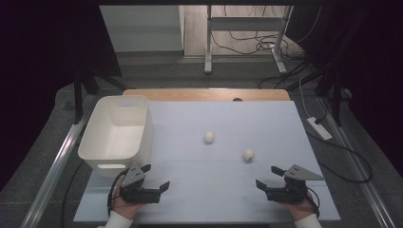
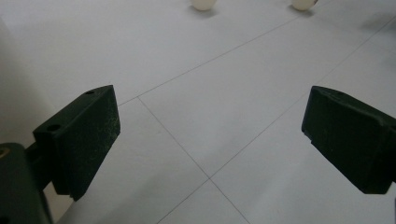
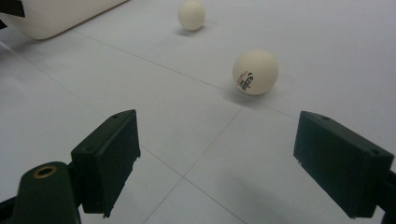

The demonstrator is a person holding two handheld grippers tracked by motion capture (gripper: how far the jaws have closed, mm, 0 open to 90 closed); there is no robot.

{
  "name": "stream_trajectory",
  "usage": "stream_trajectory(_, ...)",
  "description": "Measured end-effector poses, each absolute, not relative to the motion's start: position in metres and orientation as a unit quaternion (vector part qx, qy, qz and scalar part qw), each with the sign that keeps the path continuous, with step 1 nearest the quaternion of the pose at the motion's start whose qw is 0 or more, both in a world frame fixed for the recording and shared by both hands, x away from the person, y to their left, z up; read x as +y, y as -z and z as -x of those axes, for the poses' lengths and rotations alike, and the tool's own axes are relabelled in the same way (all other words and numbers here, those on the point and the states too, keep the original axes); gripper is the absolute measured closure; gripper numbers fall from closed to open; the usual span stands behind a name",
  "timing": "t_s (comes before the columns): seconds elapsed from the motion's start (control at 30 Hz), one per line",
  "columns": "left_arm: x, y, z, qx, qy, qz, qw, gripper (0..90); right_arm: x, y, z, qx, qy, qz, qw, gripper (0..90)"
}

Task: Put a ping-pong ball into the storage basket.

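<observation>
While both grippers wait at the white mat's (image 1: 190, 199) near edge, left gripper (image 1: 158, 177) and right gripper (image 1: 266, 177) gape empty; two balls (image 1: 248, 155) (image 1: 209, 137) lie mid-mat, bin (image 1: 97, 127) at left edge, likely their destination.

This looks like a lab or test room set up for recording. A white worktop (image 1: 223, 137) lies over a wooden board, flanked by aluminium rails (image 1: 52, 166). At twelve o'clock stands a bare metal desk frame (image 1: 247, 38) with loose cables (image 1: 247, 45) on the floor; dark curtains hang at nine and three o'clock.
</observation>
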State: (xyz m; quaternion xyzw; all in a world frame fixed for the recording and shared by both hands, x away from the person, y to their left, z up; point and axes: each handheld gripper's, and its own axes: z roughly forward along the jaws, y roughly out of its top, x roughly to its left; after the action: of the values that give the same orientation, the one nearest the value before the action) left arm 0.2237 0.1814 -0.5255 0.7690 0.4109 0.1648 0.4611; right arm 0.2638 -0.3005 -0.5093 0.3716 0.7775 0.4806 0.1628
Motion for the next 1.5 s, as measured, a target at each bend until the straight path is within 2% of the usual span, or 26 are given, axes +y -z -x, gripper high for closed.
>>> stream_trajectory(0.83,0.172,0.52,-0.219,0.394,-0.16,-0.777,0.465,5.5,-0.3,0.511,-0.27,0.781,-0.483,-0.364,0.155,15.7)
stream_trajectory(1.5,0.155,0.509,-0.23,0.376,-0.146,-0.789,0.464,5.9,-0.299,0.513,-0.272,0.785,-0.478,-0.361,0.156,16.3)
